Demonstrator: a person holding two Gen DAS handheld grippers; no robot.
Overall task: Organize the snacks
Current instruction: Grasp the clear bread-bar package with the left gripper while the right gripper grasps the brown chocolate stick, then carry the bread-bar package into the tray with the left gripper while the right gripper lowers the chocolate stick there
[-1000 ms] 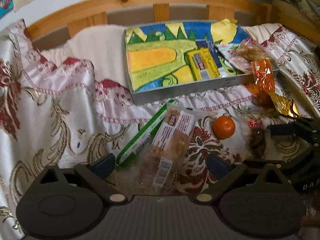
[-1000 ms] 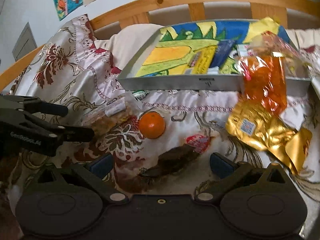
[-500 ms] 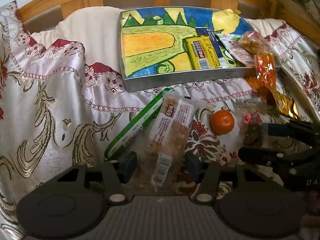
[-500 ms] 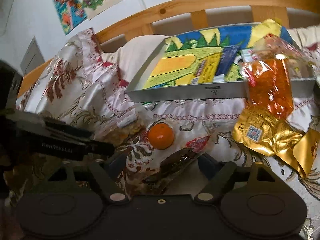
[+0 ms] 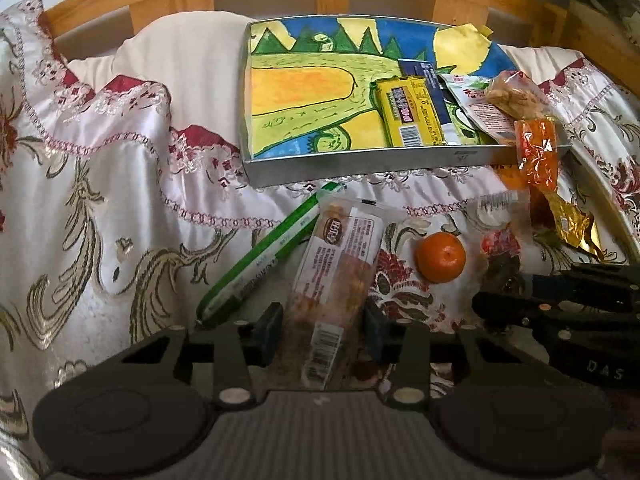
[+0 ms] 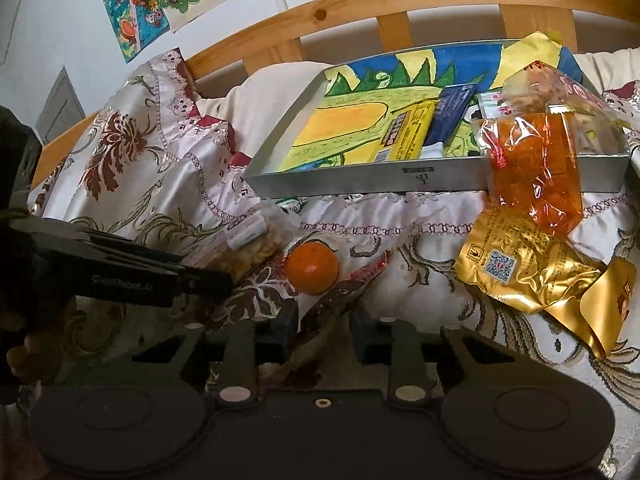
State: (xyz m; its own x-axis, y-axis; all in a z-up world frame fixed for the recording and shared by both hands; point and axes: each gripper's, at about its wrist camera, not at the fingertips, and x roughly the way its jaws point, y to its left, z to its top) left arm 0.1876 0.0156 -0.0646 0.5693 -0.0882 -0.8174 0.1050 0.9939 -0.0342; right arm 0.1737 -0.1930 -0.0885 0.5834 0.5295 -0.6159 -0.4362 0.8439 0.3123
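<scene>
Snacks lie scattered on the embroidered bed cover [image 5: 100, 168], below a metal tray [image 5: 360, 164] with a painted lining. The left claw [image 5: 320, 330] has its fingers pressed against both sides of a clear packet of biscuits [image 5: 340, 264], gripping its lower end; a green stick pack [image 5: 264, 260] lies just beside it. The right claw [image 6: 322, 328] is closed on a dark wrapped snack [image 6: 344, 296], next to a tangerine [image 6: 312, 268]. A yellow packet [image 5: 412, 116] lies inside the tray, an orange bag [image 6: 536, 168] hangs over its front wall, and a gold pouch [image 6: 520, 268] rests below that.
</scene>
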